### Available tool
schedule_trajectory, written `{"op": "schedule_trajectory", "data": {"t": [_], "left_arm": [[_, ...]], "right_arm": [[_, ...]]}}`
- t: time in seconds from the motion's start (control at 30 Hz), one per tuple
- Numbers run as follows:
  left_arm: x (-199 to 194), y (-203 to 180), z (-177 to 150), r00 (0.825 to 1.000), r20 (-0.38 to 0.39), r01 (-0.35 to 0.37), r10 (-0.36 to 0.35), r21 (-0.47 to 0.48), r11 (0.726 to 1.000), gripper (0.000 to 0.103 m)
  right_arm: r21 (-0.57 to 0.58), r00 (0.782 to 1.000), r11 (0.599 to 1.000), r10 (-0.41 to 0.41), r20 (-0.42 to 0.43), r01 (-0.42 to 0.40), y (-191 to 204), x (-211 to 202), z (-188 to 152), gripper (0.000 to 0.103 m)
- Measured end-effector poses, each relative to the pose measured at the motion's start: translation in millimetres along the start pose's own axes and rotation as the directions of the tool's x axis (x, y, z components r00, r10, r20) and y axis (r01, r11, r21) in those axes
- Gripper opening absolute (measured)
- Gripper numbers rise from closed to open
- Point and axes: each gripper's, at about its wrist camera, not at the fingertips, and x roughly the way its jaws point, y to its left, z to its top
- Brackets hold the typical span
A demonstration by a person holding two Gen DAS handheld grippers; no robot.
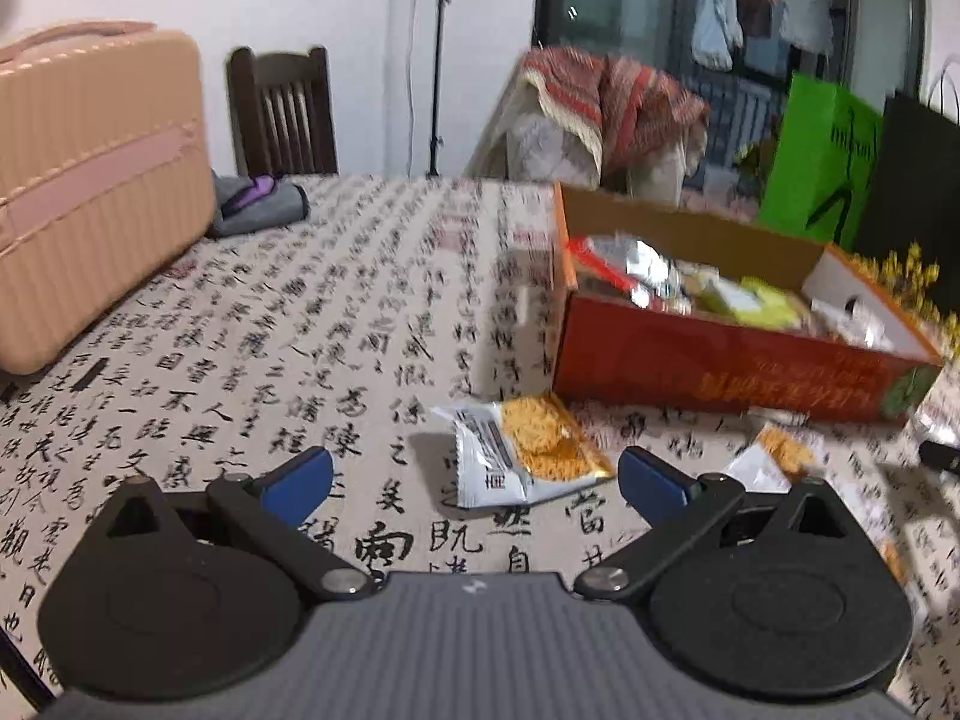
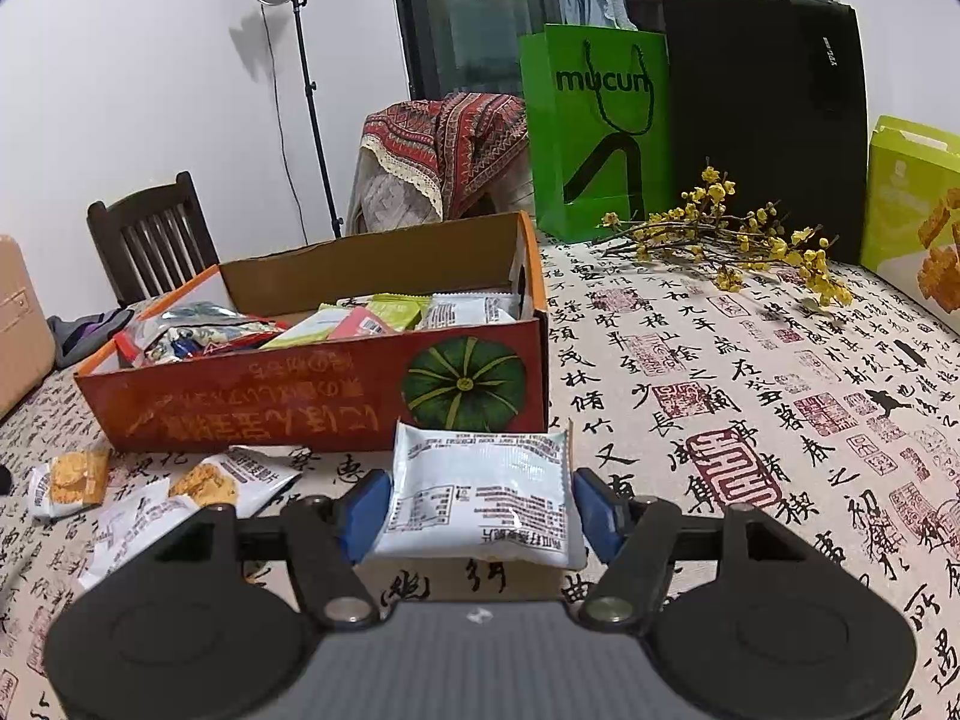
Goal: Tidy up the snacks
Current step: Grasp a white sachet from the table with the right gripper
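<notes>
My right gripper [image 2: 480, 507] is shut on a white snack packet [image 2: 480, 498], held just in front of the red cardboard box [image 2: 336, 402], which holds several snack packets. My left gripper [image 1: 474, 483] is open and empty above the table, with a white and orange snack packet [image 1: 522, 450] lying between and just beyond its blue fingertips [image 1: 300, 483]. The red box [image 1: 720, 372] stands right of it. More white and orange packets lie in front of the box, one in the left wrist view [image 1: 774, 459] and others in the right wrist view [image 2: 234, 483], [image 2: 69, 483].
A pink suitcase [image 1: 90, 192] stands on the table's far left, with a grey cloth [image 1: 258, 204] beside it. A green bag [image 2: 597, 132], a black bag [image 2: 768, 114], yellow flower sprigs [image 2: 732, 240] and a green snack carton [image 2: 912, 204] stand at the back right. A wooden chair [image 2: 150, 234] stands behind the table.
</notes>
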Motion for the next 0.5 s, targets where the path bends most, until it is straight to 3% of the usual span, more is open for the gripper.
{"op": "schedule_trajectory", "data": {"t": [0.27, 0.5], "left_arm": [[32.4, -21.6, 10.2, 0.997, -0.071, -0.003, 0.010, 0.095, 0.995, 0.103], [58.3, -36.2, 12.8, 0.993, -0.099, -0.056, 0.062, 0.063, 0.996, 0.103]], "right_arm": [[0.007, 1.000, 1.000, -0.005, -0.006, 0.005, -0.5, 1.2, -0.4, 0.066], [0.063, 1.000, 0.998, -0.016, 0.015, 0.015, -10.1, -1.5, 0.7, 0.066]]}}
